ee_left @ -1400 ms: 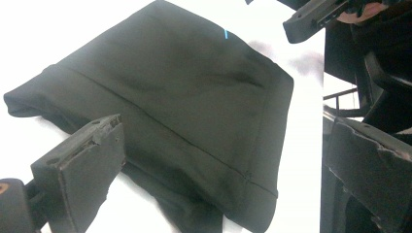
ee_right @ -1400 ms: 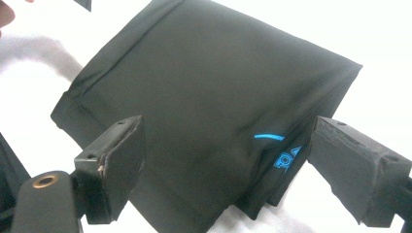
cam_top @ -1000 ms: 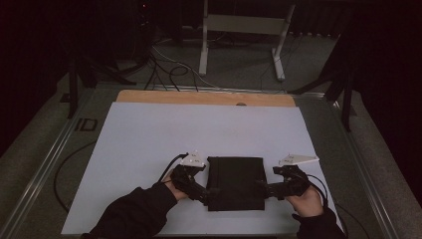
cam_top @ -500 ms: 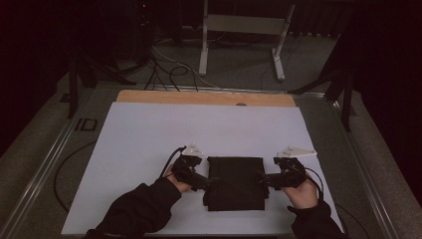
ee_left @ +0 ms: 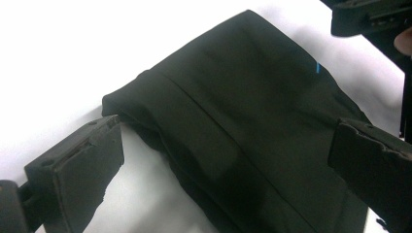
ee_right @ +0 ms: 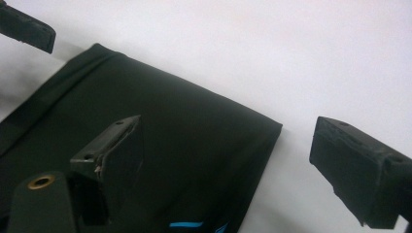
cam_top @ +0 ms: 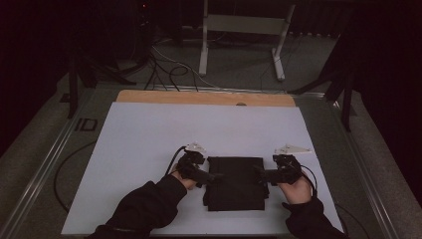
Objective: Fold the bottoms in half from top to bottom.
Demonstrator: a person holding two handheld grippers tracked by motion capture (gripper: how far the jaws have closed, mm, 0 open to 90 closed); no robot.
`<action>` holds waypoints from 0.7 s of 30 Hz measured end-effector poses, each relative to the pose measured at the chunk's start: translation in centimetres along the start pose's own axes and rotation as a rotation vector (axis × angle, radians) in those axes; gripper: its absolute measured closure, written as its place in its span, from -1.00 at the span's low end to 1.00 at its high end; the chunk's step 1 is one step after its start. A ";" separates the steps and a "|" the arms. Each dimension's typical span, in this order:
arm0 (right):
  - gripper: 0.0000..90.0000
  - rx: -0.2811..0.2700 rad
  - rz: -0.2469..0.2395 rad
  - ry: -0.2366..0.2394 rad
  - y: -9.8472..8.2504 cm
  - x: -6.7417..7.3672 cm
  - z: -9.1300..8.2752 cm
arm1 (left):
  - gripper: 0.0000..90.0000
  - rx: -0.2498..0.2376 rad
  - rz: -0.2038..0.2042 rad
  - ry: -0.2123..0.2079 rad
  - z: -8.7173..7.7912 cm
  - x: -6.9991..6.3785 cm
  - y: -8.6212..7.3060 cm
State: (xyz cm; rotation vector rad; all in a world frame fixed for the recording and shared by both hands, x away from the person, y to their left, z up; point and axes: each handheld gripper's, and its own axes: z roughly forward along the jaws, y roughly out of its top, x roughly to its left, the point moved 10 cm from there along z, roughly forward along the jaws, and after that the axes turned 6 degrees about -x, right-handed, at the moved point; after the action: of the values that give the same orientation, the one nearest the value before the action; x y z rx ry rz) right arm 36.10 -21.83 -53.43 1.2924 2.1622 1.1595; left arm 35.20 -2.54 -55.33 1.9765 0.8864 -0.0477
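Observation:
A black folded cloth [cam_top: 235, 183] lies flat on the white table sheet [cam_top: 149, 134], near the front edge. My left gripper [cam_top: 208, 177] is at the cloth's left edge and my right gripper [cam_top: 260, 176] at its right edge, both near the far corners. In the left gripper view, the left gripper [ee_left: 228, 131] is open, its jaws straddling the cloth [ee_left: 252, 97] corner. In the right gripper view, the right gripper [ee_right: 226, 126] is also open. One of its jaws is over the cloth [ee_right: 97, 92] and the other is over bare sheet. A small blue mark [ee_right: 187, 224] shows on the fabric.
A wooden strip [cam_top: 199, 97] runs along the table's far edge. Beyond it stand a metal frame [cam_top: 239, 25] and floor cables [cam_top: 164, 69]. Metal rails [cam_top: 45, 164] border the table sides. The sheet is bare beyond the cloth.
Both grippers have slid away from the person along the cloth's sides, toward its far corners. The cloth has stayed in place.

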 end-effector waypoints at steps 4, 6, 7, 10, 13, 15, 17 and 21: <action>-0.74 0.009 0.023 0.006 -0.5 -0.3 0.4 | -0.99 -0.016 -0.025 -0.018 0.6 0.3 -0.3; -0.74 0.022 0.029 0.005 -0.8 -0.4 0.6 | -1.00 -0.008 -0.036 -0.015 0.9 0.5 -0.5; -0.74 0.027 0.033 0.009 -1.0 -0.5 0.7 | -0.99 -0.004 -0.049 -0.021 1.0 0.6 -0.7; -0.74 0.060 0.034 0.022 -1.7 -0.6 1.1 | -0.99 0.006 -0.076 -0.032 1.4 0.6 -1.1; -0.74 0.086 0.047 0.029 -2.2 -0.6 1.4 | -0.99 0.005 -0.084 -0.028 1.7 0.9 -1.4; -0.74 0.098 0.052 0.032 -2.5 -0.7 1.6 | -0.99 0.013 -0.088 -0.031 1.9 1.0 -1.5; -0.74 0.115 0.054 0.029 -2.8 -0.8 1.8 | -0.99 0.011 -0.096 -0.041 2.1 1.0 -1.6; -0.74 0.138 0.064 0.037 -3.3 -0.8 2.1 | -0.98 0.018 -0.124 -0.061 2.5 0.9 -1.7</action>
State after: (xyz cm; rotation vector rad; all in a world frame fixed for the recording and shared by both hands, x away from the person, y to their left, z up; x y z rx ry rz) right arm 36.10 -22.28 -57.39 1.4180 2.2780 1.0834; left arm 35.60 -3.44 -58.37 1.9240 0.9708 -0.1873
